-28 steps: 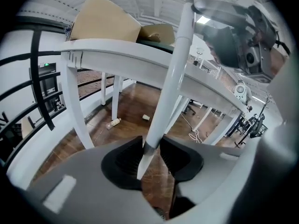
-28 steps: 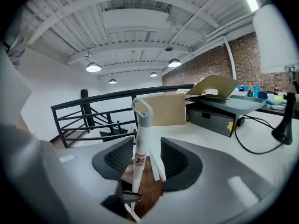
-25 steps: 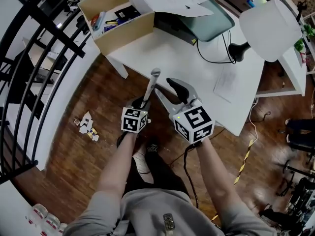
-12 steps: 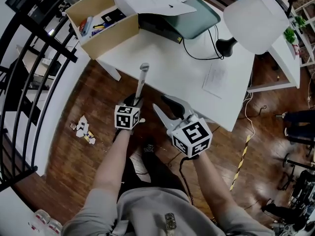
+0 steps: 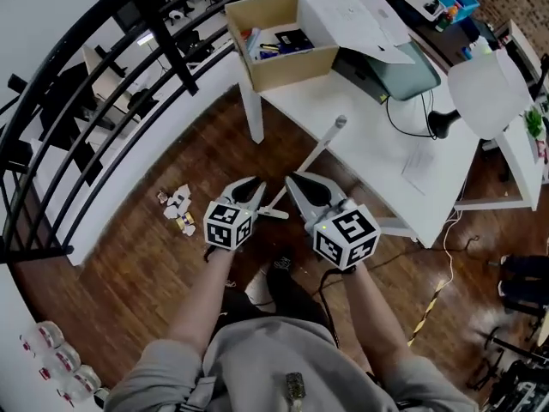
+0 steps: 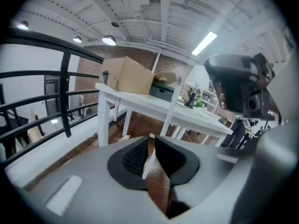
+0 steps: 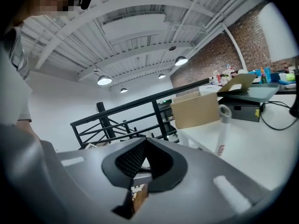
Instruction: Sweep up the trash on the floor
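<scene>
Trash [image 5: 177, 209] unswept; broom handle [image 5: 312, 157] now tilted.

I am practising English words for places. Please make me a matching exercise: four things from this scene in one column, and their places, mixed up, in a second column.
Things:
1. cardboard box
2. trash
3. white handle
4. lamp

Places:
A. on the wooden floor
B. between the jaws of the left hand-held gripper
C. on a corner of the white table
D. on the table, toward the right of the head view

Pairs: 1-C, 2-A, 3-B, 4-D
</scene>
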`<state>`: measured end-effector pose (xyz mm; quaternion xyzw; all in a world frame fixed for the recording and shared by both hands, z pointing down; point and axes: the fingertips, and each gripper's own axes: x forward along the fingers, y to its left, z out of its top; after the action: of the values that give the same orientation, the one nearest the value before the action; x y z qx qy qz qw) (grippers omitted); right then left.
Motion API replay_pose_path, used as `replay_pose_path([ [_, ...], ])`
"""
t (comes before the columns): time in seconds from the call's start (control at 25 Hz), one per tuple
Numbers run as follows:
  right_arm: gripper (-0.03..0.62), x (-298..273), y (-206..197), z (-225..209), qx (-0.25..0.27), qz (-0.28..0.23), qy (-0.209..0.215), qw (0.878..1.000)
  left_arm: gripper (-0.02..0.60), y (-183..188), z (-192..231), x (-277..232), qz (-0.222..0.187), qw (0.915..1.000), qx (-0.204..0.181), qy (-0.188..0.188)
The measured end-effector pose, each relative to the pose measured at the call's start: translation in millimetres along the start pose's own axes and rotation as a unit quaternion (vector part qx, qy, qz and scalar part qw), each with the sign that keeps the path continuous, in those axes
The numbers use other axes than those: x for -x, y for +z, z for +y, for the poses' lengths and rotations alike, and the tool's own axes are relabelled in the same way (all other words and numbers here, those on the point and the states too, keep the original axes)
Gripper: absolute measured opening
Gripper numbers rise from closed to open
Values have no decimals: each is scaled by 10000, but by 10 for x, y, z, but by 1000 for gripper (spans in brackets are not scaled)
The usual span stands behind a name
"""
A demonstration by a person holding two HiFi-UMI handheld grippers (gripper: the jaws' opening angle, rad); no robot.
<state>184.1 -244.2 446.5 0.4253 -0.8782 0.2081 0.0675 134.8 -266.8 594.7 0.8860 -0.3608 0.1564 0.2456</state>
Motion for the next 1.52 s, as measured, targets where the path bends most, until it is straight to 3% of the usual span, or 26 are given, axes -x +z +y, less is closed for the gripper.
replay_pose_path([
  [0.08, 0, -205, 51, 352, 7, -72, 195, 9998, 6, 110, 156, 464, -240, 9997, 9, 41],
  [0.4, 0, -920, 144, 2034, 413, -129, 745, 9963, 5, 389, 633, 2411, -813, 9954, -451, 241],
  [0.72, 0, -1461, 117, 3439, 1114, -15, 1366, 9843, 5, 505, 1124, 3847, -1378, 9885, -135, 609],
  [1.12, 0, -1726, 301, 4229, 1467, -52, 2033, 9681, 5, 687, 1392, 4626, -1900, 9763, 58, 1031],
  [1.52, 0, -1791, 308, 4497, 1745, -35, 2158, 9607, 5, 724, 1439, 4869, -2062, 9712, 12, 1192],
])
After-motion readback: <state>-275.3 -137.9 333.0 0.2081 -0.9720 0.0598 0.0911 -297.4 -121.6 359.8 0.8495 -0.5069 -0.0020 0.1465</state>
